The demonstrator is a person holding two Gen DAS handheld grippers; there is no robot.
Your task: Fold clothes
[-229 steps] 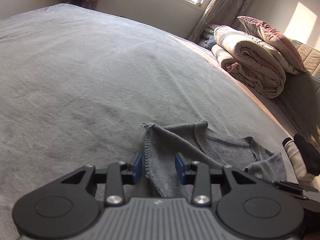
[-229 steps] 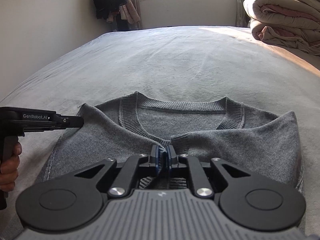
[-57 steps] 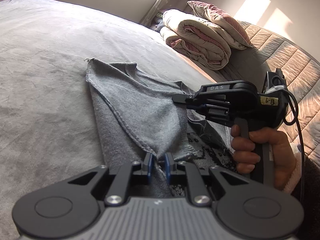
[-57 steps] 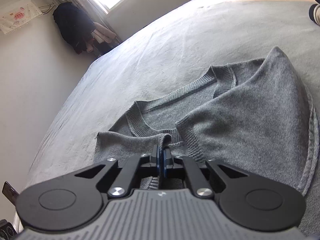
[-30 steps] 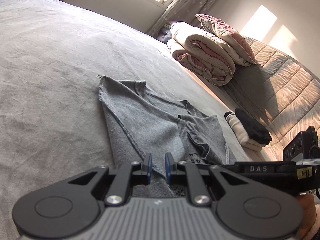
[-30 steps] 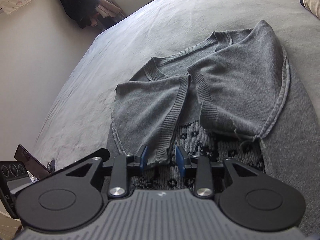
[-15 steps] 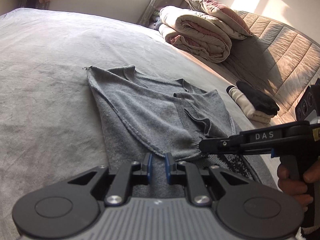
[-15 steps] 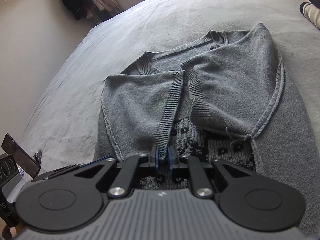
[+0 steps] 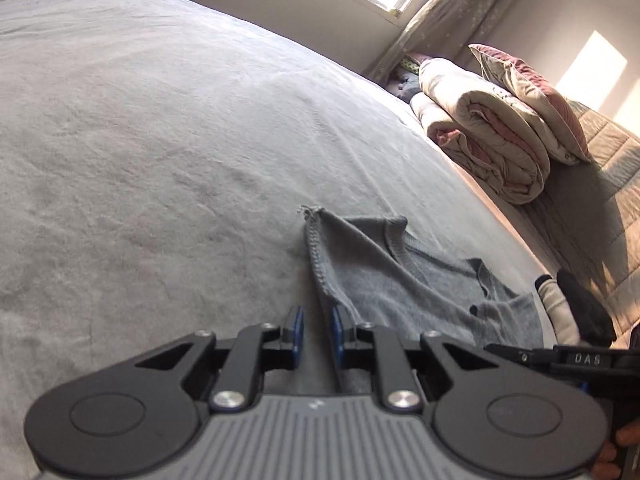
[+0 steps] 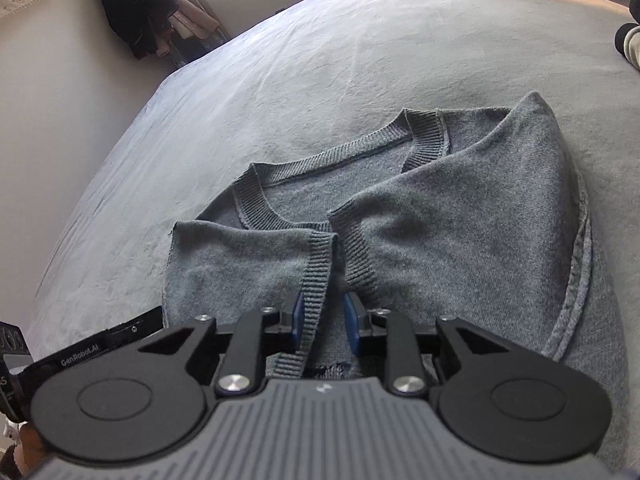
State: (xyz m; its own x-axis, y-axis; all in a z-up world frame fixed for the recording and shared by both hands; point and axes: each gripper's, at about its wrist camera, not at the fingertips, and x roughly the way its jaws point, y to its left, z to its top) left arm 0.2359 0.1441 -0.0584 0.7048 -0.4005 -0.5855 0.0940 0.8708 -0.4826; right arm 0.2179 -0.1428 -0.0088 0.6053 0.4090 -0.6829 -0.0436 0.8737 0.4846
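A grey knit sweater (image 10: 440, 216) lies on the grey bed with both sleeves folded in over its chest, ribbed cuffs meeting at the middle. My right gripper (image 10: 322, 320) is open, its blue pads either side of the left sleeve's ribbed cuff (image 10: 316, 276), not clamped. In the left wrist view the sweater (image 9: 400, 280) shows edge-on; my left gripper (image 9: 316, 334) is open a little at the sweater's left side seam, holding nothing. The right gripper (image 9: 560, 360) shows at the lower right there.
A folded quilt and pillow (image 9: 492, 136) are stacked at the head of the bed. Folded black and white clothes (image 9: 572, 308) lie beyond the sweater. Dark clothes (image 10: 136, 8) hang in the far corner. The grey bedsheet (image 9: 160, 140) stretches wide to the left.
My right gripper has opened and let go of the sleeve cuff. My left gripper has opened slightly and swung left toward the sweater's side edge.
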